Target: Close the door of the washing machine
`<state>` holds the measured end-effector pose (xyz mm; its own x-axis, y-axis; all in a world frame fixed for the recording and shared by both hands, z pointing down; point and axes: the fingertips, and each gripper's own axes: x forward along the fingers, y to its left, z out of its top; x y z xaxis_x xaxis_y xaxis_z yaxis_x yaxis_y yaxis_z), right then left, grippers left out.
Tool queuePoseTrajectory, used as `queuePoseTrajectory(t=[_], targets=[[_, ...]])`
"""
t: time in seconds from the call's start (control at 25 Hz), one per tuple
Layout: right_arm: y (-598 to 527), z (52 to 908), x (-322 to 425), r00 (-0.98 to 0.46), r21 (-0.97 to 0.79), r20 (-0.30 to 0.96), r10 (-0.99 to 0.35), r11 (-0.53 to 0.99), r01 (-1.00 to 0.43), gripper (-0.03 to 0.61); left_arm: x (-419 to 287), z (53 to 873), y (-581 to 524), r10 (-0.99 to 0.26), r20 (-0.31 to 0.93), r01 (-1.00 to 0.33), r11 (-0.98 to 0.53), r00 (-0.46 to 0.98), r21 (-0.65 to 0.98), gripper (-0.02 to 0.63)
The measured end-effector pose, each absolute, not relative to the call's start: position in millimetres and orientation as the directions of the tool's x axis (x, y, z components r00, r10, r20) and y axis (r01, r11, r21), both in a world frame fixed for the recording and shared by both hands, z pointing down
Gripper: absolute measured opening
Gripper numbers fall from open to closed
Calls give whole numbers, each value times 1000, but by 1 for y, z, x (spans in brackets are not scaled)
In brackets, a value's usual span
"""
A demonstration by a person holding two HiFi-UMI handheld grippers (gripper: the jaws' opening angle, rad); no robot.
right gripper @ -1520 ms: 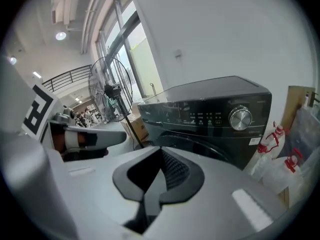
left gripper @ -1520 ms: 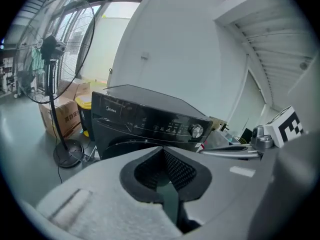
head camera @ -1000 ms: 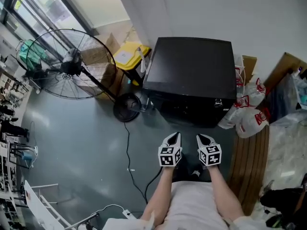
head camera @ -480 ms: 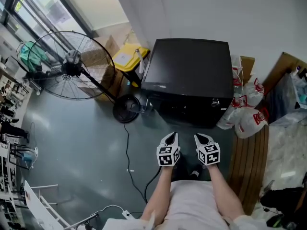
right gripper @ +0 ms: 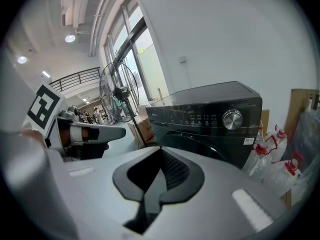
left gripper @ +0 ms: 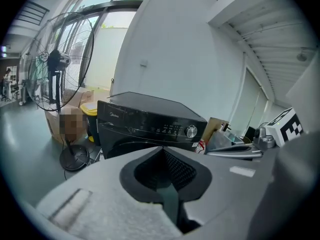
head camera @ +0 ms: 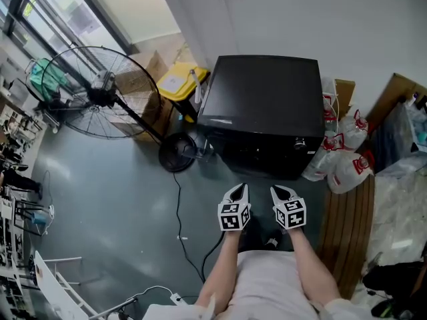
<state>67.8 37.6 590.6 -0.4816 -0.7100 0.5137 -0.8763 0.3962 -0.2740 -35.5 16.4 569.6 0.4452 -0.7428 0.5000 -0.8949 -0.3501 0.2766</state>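
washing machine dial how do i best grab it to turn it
Pinch the silver dial across its round rim, coming straight from the front. It is a short cylinder that sticks out of the control panel at the right end of the washing machine.

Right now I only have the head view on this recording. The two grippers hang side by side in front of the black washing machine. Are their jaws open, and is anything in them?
Observer: In the left gripper view, the jaws of the left gripper are together, with nothing between them.
Operator: And the other one?
Observer: The right gripper view shows the same. The jaws of the right gripper are together and empty.
Operator: I can't judge the front from above. How is the door?
Observer: The round door shows under the control panel. It looks flush with the front of the washing machine, not swung out. The gripper hides its lower part.
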Motion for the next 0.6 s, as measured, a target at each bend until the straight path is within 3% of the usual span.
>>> queuePoseTrajectory(t=[0.6], targets=[[39, 594, 76, -481, -271, 517, -709, 397, -877, 3, -19, 571, 17, -722, 517, -885, -418, 460, 205, 5]])
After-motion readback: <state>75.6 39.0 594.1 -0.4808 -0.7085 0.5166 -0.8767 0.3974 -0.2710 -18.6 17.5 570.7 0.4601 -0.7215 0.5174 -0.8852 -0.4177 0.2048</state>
